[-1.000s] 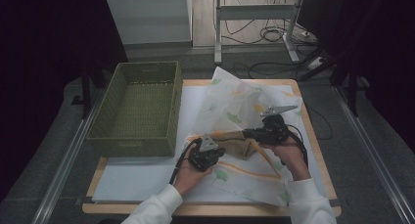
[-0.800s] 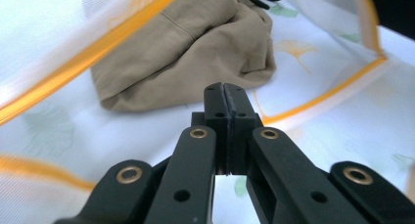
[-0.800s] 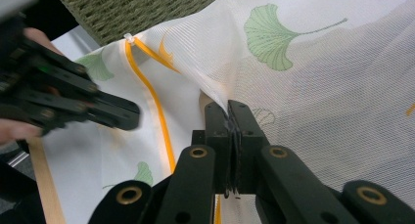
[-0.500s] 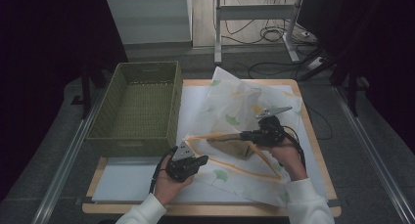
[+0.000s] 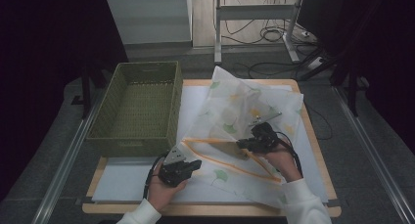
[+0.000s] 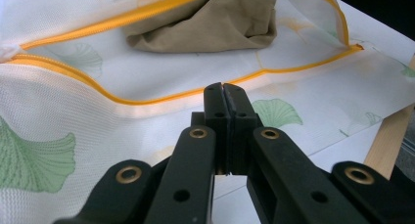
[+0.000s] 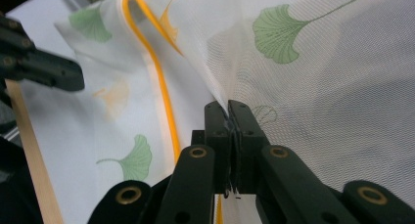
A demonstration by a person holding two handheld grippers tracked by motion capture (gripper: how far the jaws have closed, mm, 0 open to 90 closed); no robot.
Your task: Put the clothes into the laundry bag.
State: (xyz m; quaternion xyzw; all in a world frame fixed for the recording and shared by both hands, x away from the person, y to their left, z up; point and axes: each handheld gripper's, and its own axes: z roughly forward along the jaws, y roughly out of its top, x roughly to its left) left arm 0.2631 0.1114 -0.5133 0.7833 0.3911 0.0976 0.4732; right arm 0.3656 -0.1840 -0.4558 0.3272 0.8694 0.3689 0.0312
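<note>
- On the bench (image 5: 313,150): a white sheet covers most of the wooden top, with a mesh laundry bag (image 5: 244,111) spread over its middle and right part.
- Laundry bag: white mesh printed with green and orange ginkgo leaves, edged by an orange zipper (image 5: 220,160); the mouth gapes in a long triangle toward the front edge of the bench.
- Inside the bag: a folded tan cloth (image 6: 205,21), lying behind the zipper line as seen in the left gripper view.
- Basket (image 5: 139,106): green woven, rectangular, standing at the left of the bench, its right wall just beside the bag.
- Left gripper (image 5: 195,164): held in the left hand (image 5: 164,190) at the front left, near the bag's mouth corner; fingers (image 6: 215,111) pressed fully together with nothing between them, tips just short of the zipper.
- Right gripper (image 5: 243,145): held in the right hand (image 5: 281,158) at the upper edge of the opening; fingers (image 7: 242,121) closed on a fold of the bag's mesh, lifting that upper layer off the bench.
</note>
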